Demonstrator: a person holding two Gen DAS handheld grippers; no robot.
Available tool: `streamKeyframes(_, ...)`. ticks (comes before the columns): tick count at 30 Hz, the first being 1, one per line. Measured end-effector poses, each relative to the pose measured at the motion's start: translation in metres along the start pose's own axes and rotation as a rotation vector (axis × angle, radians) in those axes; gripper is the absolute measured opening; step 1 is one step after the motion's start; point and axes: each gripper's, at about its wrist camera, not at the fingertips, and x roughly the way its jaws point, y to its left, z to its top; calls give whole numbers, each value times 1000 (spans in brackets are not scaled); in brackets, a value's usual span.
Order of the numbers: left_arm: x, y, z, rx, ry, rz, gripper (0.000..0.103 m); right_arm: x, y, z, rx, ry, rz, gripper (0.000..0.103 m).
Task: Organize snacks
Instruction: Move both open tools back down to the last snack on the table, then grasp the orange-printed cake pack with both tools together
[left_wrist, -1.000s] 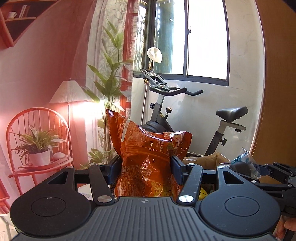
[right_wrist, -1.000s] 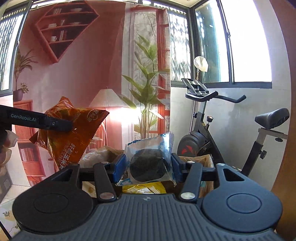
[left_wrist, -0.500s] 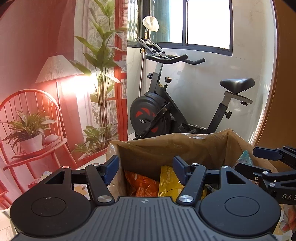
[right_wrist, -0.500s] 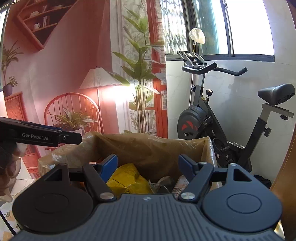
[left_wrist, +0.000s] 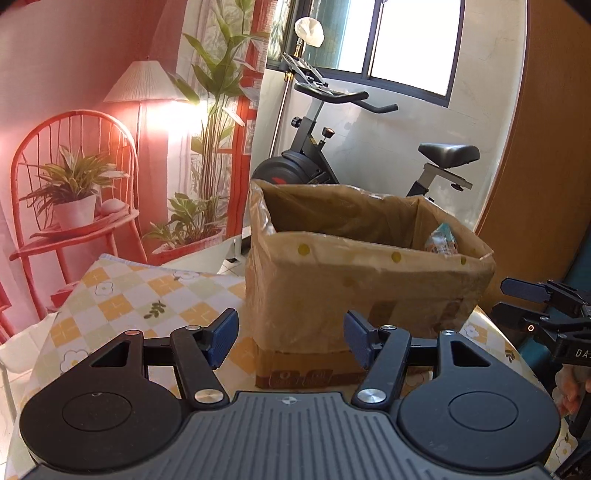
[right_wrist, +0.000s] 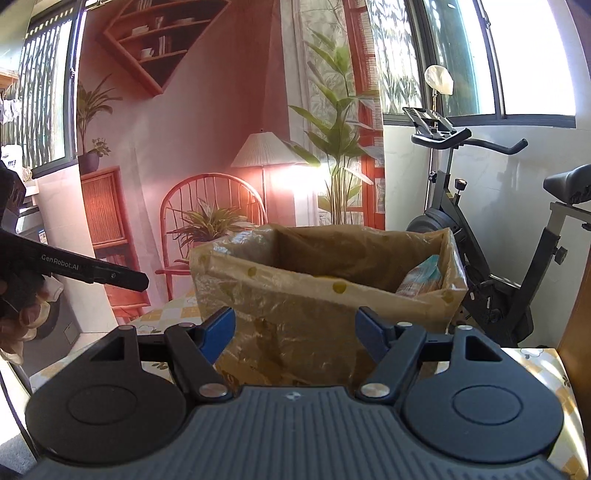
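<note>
A cardboard box (left_wrist: 354, 280) lined with a brownish plastic bag stands on the checked tablecloth (left_wrist: 125, 295). It also fills the middle of the right wrist view, box (right_wrist: 295, 325). A pale blue snack pack (left_wrist: 441, 236) shows inside at its right wall, snack pack (right_wrist: 424, 277). My left gripper (left_wrist: 290, 338) is open and empty, a little short of the box's near side. My right gripper (right_wrist: 295, 332) is open and empty too, in front of the box. The right gripper (left_wrist: 532, 306) also shows at the left view's right edge.
An exercise bike (left_wrist: 332, 140) stands behind the box by the window. A printed backdrop with a red chair (left_wrist: 70, 184), lamp and plants hangs at the left. A wooden panel (left_wrist: 554, 129) rises at the right. A hand (right_wrist: 22, 314) holds the left gripper's body.
Both grippers let go of their snacks, the orange bag and the clear cookie pack, into the box. Both then drew back and sank, so the box's outside now shows.
</note>
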Motion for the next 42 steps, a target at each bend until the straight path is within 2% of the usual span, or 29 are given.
streamKeyframes(3,3,0,-25,4,48,-22,66,-7,5,-24,33,55,40,74)
streamKeyframes(9,24,0,-55,-40,131,-43,65,13,9,-71,-35,231,33,71)
streamKeyframes(15,35,0,-58,-61,141,-49,61,46,6,-113,-2,439,65,69)
streamKeyframes(18,40,-1,-55,-62,149,-49,61,54,18,-130,-65,497,78,68)
streamKeyframes(22,48,-3,-60,-58,178,-46,61,66,22,-140,-44,502,73,69)
streamKeyframes(25,57,-2,-66,-64,202,-51,60,76,25,-142,-47,469,66,68)
streamKeyframes(29,75,2,-78,-112,262,-87,59,91,28,-143,-37,435,40,63)
streamKeyframes(31,82,4,-84,-133,281,-82,59,98,29,-145,-12,428,34,59)
streamKeyframes(33,89,6,-89,-148,294,-69,57,104,32,-148,-4,409,22,59)
streamKeyframes(42,107,1,-106,-180,349,-72,55,107,29,-155,37,329,24,58)
